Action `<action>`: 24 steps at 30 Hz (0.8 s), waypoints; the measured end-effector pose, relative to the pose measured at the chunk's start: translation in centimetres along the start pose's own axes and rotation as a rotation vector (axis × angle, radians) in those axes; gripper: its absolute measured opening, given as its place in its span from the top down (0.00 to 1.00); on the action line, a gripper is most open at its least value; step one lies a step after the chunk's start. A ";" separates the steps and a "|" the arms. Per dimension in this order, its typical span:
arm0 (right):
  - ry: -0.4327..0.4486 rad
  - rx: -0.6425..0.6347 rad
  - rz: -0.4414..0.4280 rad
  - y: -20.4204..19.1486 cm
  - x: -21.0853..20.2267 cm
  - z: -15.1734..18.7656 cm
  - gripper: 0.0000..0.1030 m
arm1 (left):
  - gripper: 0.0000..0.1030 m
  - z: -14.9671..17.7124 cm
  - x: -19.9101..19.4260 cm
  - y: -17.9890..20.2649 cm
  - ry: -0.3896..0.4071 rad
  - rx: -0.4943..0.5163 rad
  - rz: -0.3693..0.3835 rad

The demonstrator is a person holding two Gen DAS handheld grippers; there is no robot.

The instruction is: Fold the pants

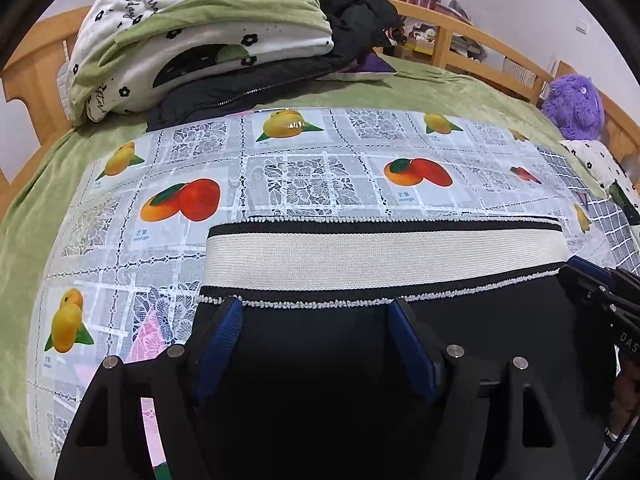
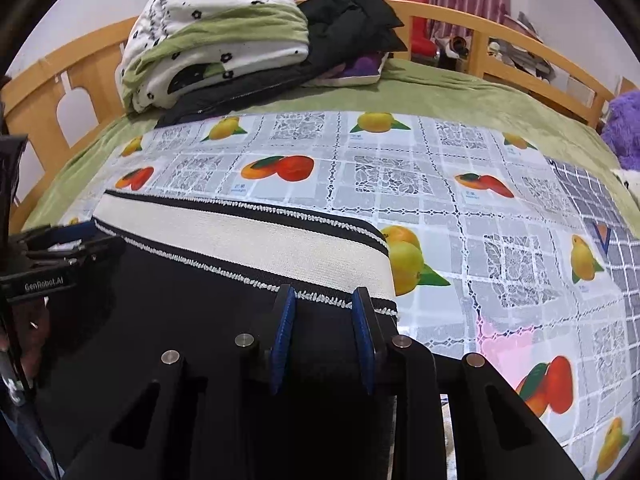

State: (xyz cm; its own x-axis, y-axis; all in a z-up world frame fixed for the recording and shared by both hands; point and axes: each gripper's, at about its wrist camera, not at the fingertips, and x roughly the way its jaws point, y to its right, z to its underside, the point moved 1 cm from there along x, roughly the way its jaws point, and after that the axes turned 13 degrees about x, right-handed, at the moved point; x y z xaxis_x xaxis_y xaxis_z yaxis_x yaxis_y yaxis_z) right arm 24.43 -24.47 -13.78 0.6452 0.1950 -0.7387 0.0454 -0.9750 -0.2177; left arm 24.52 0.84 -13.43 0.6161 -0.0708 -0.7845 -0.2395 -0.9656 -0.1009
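Note:
Black pants [image 1: 320,344] with a wide cream waistband [image 1: 384,258] lie flat on a fruit-print cloth [image 1: 304,184] on the bed. My left gripper [image 1: 316,308] is open, its blue pads just below the waistband near the left end. The right gripper also shows at the right edge of the left wrist view [image 1: 592,284]. In the right wrist view the pants [image 2: 180,320] and waistband [image 2: 256,240] fill the lower left. My right gripper [image 2: 324,298] is open with its blue pads over the waistband's lower edge near the right corner. The left gripper [image 2: 60,248] shows at the left edge.
A pile of green-and-white bedding [image 1: 200,36] and a black jacket [image 1: 352,12] sits at the far side of the green bedspread [image 1: 440,92]. A purple plush toy [image 1: 574,106] is at the right. A wooden bed rail [image 2: 500,40] rings the bed.

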 end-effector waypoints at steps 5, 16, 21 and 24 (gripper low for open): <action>0.008 -0.004 0.024 -0.5 0.0 0.1 0.71 | 0.28 0.1 0.1 0.2 -0.002 0.009 -0.008; 0.021 -0.007 0.007 -0.2 -0.2 0.4 0.70 | 0.22 0.3 0.2 0.5 0.002 0.023 0.002; 0.011 0.014 -0.009 0.0 -0.1 0.3 0.69 | 0.21 0.4 0.1 0.6 0.011 0.023 -0.003; 0.007 0.024 -0.003 -0.1 -0.2 0.4 0.68 | 0.18 0.4 0.1 0.7 0.015 0.029 -0.002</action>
State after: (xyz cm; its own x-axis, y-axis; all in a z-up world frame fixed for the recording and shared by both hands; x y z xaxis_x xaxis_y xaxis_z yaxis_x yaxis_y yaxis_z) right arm 23.95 -24.35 -13.86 0.6503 0.1969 -0.7337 0.0286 -0.9715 -0.2353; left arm 24.08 0.25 -13.84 0.6279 -0.0725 -0.7749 -0.2594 -0.9582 -0.1205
